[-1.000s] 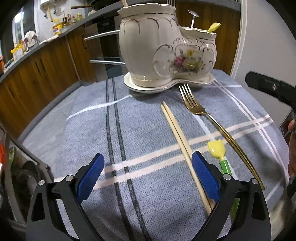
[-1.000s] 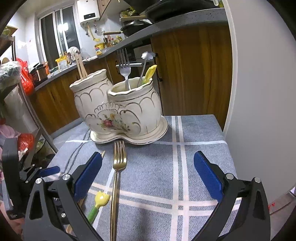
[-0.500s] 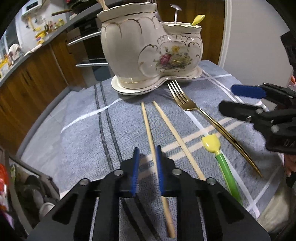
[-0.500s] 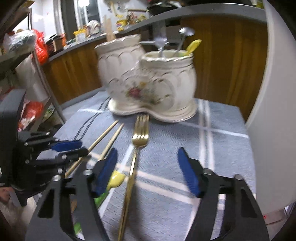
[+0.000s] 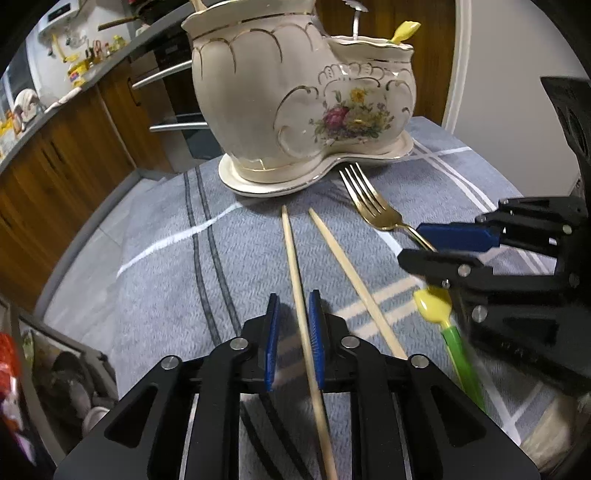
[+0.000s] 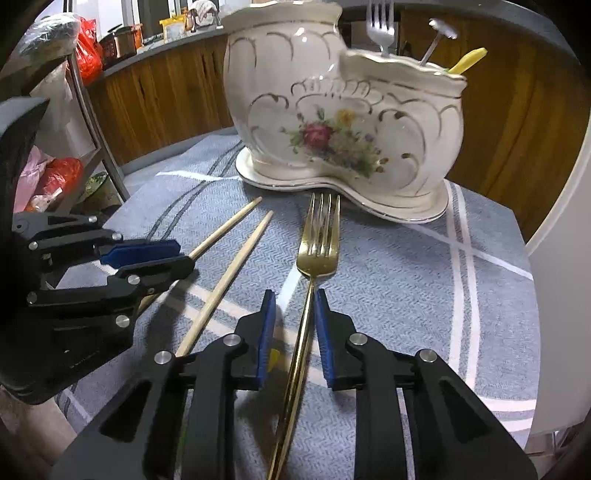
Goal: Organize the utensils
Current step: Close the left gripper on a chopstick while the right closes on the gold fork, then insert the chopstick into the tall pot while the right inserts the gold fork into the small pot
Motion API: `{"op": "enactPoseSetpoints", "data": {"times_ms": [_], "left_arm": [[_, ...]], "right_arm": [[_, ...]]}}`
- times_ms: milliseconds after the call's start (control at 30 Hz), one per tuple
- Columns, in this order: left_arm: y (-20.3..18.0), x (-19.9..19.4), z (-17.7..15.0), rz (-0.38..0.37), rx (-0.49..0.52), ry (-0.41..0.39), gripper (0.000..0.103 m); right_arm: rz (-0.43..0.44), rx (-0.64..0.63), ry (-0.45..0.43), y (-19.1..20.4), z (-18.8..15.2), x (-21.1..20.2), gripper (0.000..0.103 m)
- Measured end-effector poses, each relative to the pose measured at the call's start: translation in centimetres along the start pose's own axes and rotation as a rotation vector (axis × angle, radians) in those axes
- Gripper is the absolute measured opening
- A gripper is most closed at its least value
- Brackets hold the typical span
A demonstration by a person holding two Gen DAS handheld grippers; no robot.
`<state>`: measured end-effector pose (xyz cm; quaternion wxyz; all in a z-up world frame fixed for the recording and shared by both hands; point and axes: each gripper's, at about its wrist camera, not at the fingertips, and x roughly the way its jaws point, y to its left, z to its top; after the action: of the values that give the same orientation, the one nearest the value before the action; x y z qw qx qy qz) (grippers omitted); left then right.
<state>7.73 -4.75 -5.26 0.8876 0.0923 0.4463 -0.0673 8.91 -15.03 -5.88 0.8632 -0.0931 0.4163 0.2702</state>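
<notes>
**Both grippers narrowed over utensils on the cloth**

The left gripper (image 5: 293, 339) is being held low over the cloth (image 5: 147, 266), its jaws now drawn in to a narrow gap where a second ago they were being held wide apart. They are opening slightly at this moment. One chopstick (image 5: 295, 266) is being straddled by the blue pads (image 5: 272, 343); it is lying close against the right pad, though firm pressure cannot be made out, since that stretch is blurred. A second ago the two chopsticks were lying pressed together; now they are being seen apart, the other chopstick (image 5: 343, 262) splayed off to the right.

The right gripper (image 6: 293, 332) is being brought down over the fork (image 6: 318, 251), and its jaws are closing from the wide spread seen earlier. The gold handle is running between the pads (image 6: 266, 336), with a gap being left on each side. The fork is still lying flat, tines toward the holder (image 6: 332, 122).

The green and yellow scoop (image 5: 439, 314) is lying just beside the right gripper's fingers, partly covered by them. The holder is being seen larger in both views than before, standing at the cloth's far end with a silver fork (image 6: 380, 29) and a yellow scoop (image 6: 467, 61) already in its lower pot.
</notes>
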Motion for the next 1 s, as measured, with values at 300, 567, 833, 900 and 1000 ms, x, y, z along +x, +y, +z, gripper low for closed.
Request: {"op": "enactPoseSetpoints", "data": {"times_ms": [300,567,833,900,1000], "left_arm": [[0.0,0.2,0.3,-0.025,0.009,0.013,0.009],[1.0,-1.2,-1.0,-0.045,-0.002,-0.023,0.005],[1.9,-5.8,-1.6,-0.098,-0.039,-0.187,0.005],[2.1,-6.9,-1.8,-0.114,-0.051,-0.235,0.005],[2.7,-8.3,-1.7,-0.135,-0.071,-0.304,0.005]], "right_arm": [[0.036,0.033,0.007,-0.5,0.5,0.3,0.006],[0.069,-0.001,-0.040,-0.6,-0.9,-2.1,0.005],[0.123,0.071,-0.230,-2.4,-0.5,-6.9,0.005],[0.126,0.078,-0.278,-2.4,-0.3,-7.8,0.005],[0.111,0.078,-0.355,-2.1,0.0,-9.1,0.005]]}}
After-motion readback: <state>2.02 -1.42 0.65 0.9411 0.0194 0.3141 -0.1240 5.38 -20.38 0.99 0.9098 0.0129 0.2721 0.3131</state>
